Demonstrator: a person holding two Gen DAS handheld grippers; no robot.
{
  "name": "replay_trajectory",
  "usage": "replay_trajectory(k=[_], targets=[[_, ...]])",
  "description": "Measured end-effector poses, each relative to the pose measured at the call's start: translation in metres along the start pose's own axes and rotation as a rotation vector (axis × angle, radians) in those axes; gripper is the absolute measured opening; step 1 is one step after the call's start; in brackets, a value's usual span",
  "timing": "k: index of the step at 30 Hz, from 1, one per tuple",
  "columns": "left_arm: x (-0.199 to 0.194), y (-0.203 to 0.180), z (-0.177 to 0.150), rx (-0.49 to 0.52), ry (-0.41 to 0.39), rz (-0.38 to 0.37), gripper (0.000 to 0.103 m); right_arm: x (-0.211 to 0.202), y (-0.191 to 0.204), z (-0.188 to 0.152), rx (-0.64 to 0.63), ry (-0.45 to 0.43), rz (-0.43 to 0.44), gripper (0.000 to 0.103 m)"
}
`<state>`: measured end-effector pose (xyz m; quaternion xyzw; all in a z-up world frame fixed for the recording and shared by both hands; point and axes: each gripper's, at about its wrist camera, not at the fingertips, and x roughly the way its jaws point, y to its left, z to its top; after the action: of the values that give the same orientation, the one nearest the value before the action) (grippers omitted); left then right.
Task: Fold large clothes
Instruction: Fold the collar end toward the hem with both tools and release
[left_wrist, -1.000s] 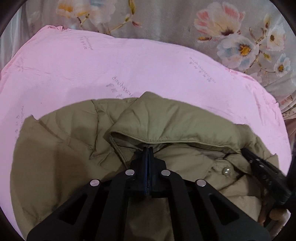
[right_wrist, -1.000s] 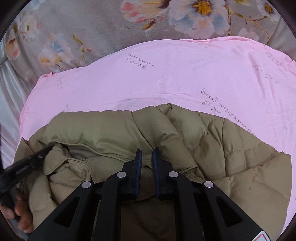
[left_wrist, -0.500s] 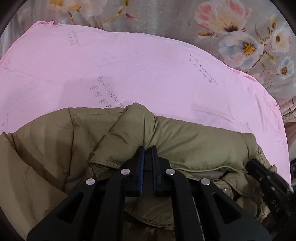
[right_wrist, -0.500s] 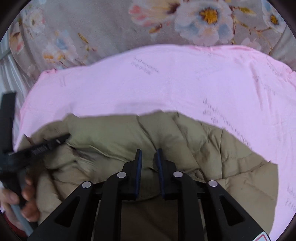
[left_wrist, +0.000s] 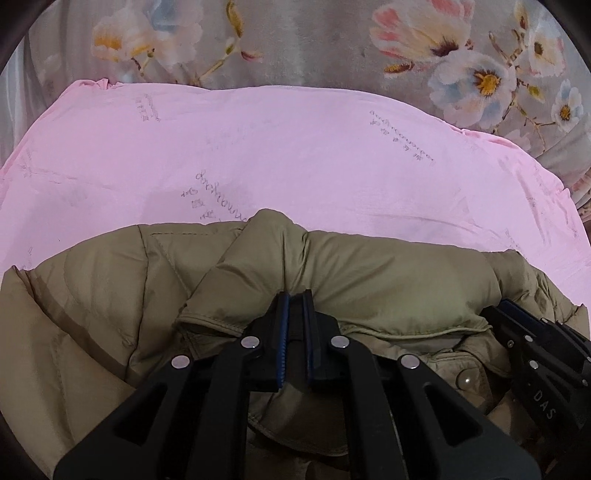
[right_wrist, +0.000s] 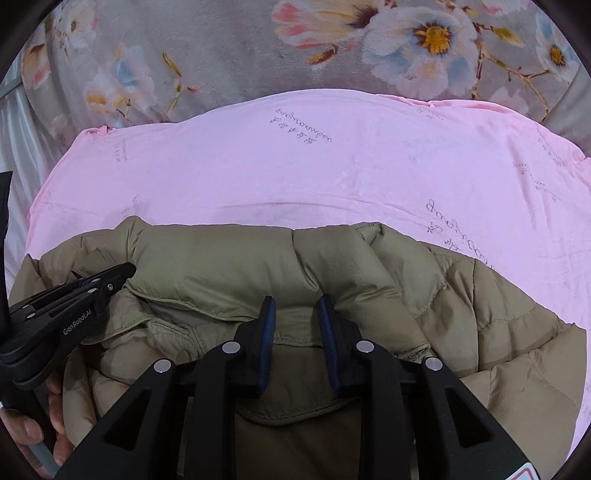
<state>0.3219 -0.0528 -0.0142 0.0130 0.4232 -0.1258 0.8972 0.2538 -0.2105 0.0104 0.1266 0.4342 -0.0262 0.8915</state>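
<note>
An olive-green padded jacket (left_wrist: 369, 280) lies on a pink sheet (left_wrist: 295, 155); it also shows in the right wrist view (right_wrist: 221, 273). My left gripper (left_wrist: 294, 299) sits at the collar fold with its jaws a narrow gap apart, fabric between them. My right gripper (right_wrist: 296, 306) is at the other side of the collar, jaws clearly apart over the fabric. The right gripper also shows in the left wrist view (left_wrist: 524, 332) at the right edge. The left gripper shows in the right wrist view (right_wrist: 107, 280) at the left.
The pink sheet (right_wrist: 332, 166) covers a bed with a grey floral cover (left_wrist: 332, 44) beyond its far edge. A snap button (left_wrist: 466, 378) shows on the jacket front. A hand (right_wrist: 40, 432) holds the left gripper's handle.
Both grippers moved with the collar, shifting the jacket on the sheet. The left jaws went from shut to a narrow gap. The right jaws opened wider.
</note>
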Motion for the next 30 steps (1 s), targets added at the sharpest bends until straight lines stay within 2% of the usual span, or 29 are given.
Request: replay_trajectory(k=[17,22,24,25,26,27,28,29,30], targets=[[0.002,-0.007,0.002,0.022,-0.014,0.045,0.006,0.003,0.001,0.000,0.011,-0.002,0.004,0.024],[0.001,-0.004,0.003,0.010,-0.017,0.037,0.006,-0.004,-0.016,-0.002,0.087,-0.020,0.089,0.025],[-0.011,0.000,-0.001,0.010,-0.016,0.052,0.008,-0.030,-0.030,-0.012,0.154,-0.028,0.105,0.026],[-0.025,0.004,-0.006,0.015,-0.015,0.052,0.009,-0.049,-0.038,-0.021,0.183,-0.039,0.137,0.030],[-0.041,0.010,-0.013,0.016,-0.023,0.039,0.026,-0.077,-0.048,-0.035,0.200,-0.057,0.186,0.034],[-0.065,0.019,-0.024,0.014,-0.044,0.012,0.038,-0.100,-0.057,-0.049,0.204,-0.068,0.202,0.043],[-0.085,0.027,-0.034,0.011,-0.063,-0.007,0.066,-0.125,-0.067,-0.066,0.201,-0.079,0.199,0.050],[-0.114,0.040,-0.050,0.007,-0.091,-0.035,0.080,-0.154,-0.078,-0.089,0.191,-0.086,0.187,0.054],[-0.136,0.052,-0.065,0.009,-0.101,-0.053,0.082,-0.176,-0.089,-0.110,0.178,-0.082,0.175,0.058]])
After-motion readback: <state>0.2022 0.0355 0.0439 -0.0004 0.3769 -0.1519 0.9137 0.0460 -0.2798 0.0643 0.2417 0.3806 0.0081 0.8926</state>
